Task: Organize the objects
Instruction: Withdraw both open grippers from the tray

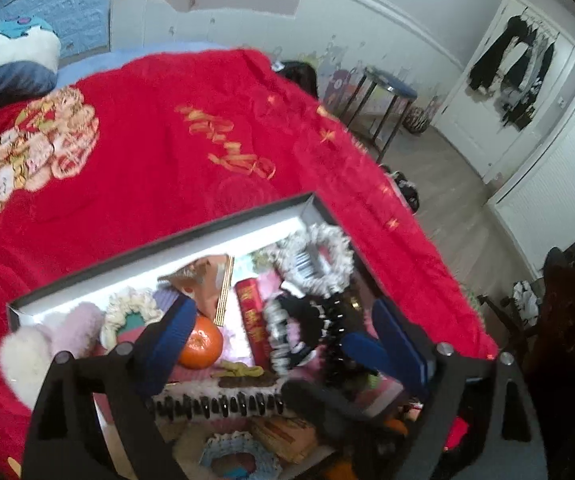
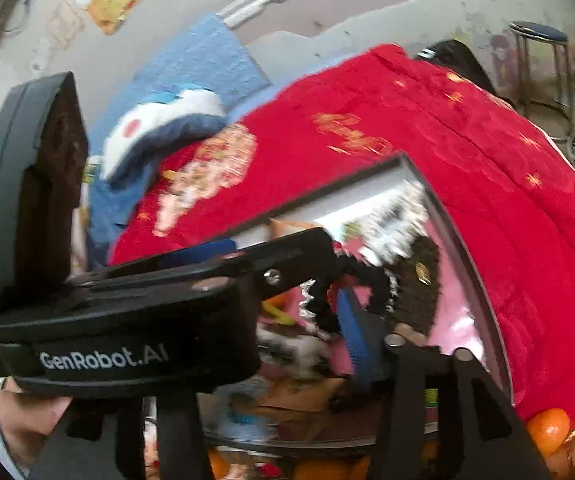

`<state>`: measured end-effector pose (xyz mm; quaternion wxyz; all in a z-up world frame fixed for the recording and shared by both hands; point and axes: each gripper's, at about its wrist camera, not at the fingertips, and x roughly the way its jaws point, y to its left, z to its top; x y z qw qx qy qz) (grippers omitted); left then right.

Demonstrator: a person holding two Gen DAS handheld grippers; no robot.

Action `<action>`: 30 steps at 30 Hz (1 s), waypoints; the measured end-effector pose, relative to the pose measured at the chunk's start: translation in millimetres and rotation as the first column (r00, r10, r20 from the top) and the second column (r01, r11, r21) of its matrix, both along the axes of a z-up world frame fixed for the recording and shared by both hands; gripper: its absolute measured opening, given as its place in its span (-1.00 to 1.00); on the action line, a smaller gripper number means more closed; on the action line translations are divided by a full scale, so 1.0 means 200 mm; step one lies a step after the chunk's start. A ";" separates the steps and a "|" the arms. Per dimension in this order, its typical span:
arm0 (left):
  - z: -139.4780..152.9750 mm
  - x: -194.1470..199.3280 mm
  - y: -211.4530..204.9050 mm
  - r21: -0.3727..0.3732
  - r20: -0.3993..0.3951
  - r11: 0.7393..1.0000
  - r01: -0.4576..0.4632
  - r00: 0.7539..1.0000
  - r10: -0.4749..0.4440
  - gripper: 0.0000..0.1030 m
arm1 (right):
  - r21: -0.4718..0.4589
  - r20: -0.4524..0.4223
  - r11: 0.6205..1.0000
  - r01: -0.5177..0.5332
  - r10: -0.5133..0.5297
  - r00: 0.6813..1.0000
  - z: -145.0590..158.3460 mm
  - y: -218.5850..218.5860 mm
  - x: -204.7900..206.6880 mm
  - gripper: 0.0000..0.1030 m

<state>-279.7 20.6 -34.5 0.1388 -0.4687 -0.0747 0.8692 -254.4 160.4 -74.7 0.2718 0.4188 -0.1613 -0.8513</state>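
On the bed's plush red blanket lies a shallow black-rimmed, white-walled rectangular box, long axis slanting from lower left to upper right, crammed with scrunchies, a black toothed hair claw and an orange tangerine, beneath the left gripper, jaws spread, while the right gripper is blurred and I cannot tell its state.

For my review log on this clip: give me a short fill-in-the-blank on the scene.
1. The box lies on a ____ blanket.
2. The round fruit in the box is coloured ____.
3. The left tongs hang over the box with the fingers ____.
4. By the far wall stands a stool with a ____ seat.

Missing words: red; orange; apart; blue
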 end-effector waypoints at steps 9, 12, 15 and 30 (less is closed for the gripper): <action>0.36 0.31 -0.18 0.016 -0.115 0.999 -0.038 0.993 0.039 1.00 | 0.096 -0.156 0.995 0.029 -0.014 0.988 0.34 0.01 0.21 1.00; 0.46 0.45 -0.25 0.020 -0.156 0.998 -0.061 0.986 0.063 1.00 | 0.148 -0.196 0.988 0.054 -0.024 0.980 0.43 0.02 0.29 1.00; 0.50 0.59 -0.30 0.019 -0.169 0.998 -0.067 0.983 0.069 1.00 | 0.137 -0.200 0.985 0.103 -0.074 0.977 0.49 0.07 0.34 1.00; 0.38 0.83 -0.22 0.040 -0.131 0.998 -0.043 0.990 0.048 1.00 | 0.095 -0.187 0.964 0.248 -0.227 0.956 0.48 0.50 0.68 1.00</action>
